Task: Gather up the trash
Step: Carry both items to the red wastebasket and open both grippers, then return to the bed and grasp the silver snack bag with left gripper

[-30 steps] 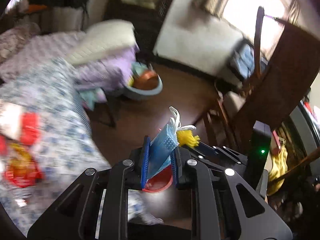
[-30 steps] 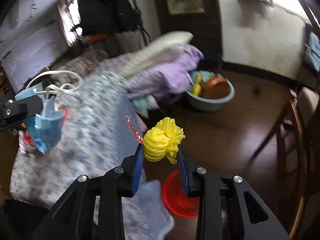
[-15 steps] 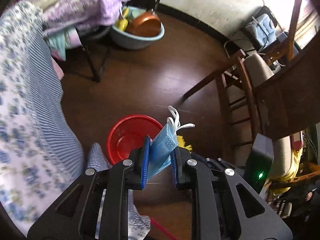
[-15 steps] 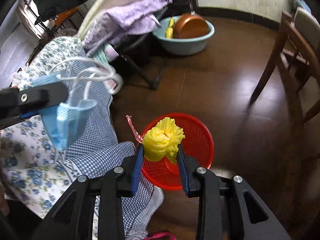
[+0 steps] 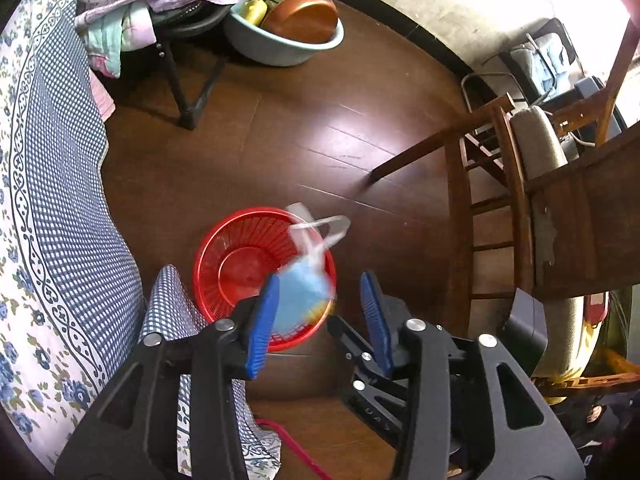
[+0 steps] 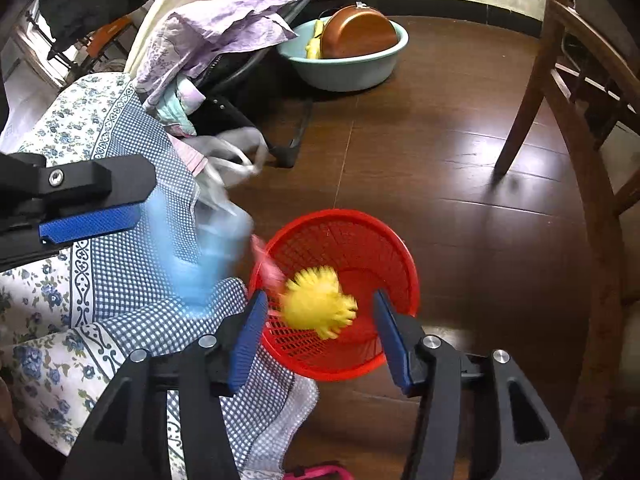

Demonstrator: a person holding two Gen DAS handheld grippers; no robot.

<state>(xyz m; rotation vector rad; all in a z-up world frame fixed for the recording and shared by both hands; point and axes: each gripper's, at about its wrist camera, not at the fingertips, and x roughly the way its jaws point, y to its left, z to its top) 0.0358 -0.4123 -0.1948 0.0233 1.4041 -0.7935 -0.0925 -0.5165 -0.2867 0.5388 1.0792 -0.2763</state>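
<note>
While both tongs point down over the red basket (image 6: 352,240) on the floor, the left tongs (image 5: 320,312) are opening beside a blurred blue mask (image 5: 300,296), and the right tongs (image 6: 320,336) are opening around a blurred yellow foam net (image 6: 316,304) above the basket.

I am looking into a lived-in room of a home: a dark wooden floor (image 6: 440,152) is catching window light, a floral and checked bedsheet (image 6: 132,264) is hanging over a bed edge, crumpled purple laundry (image 6: 224,28) is piling on a folding chair, a wash basin (image 6: 348,60) is sitting on the floor holding a copper pan (image 6: 356,36), and wooden chairs (image 5: 508,184) are standing nearby.
</note>
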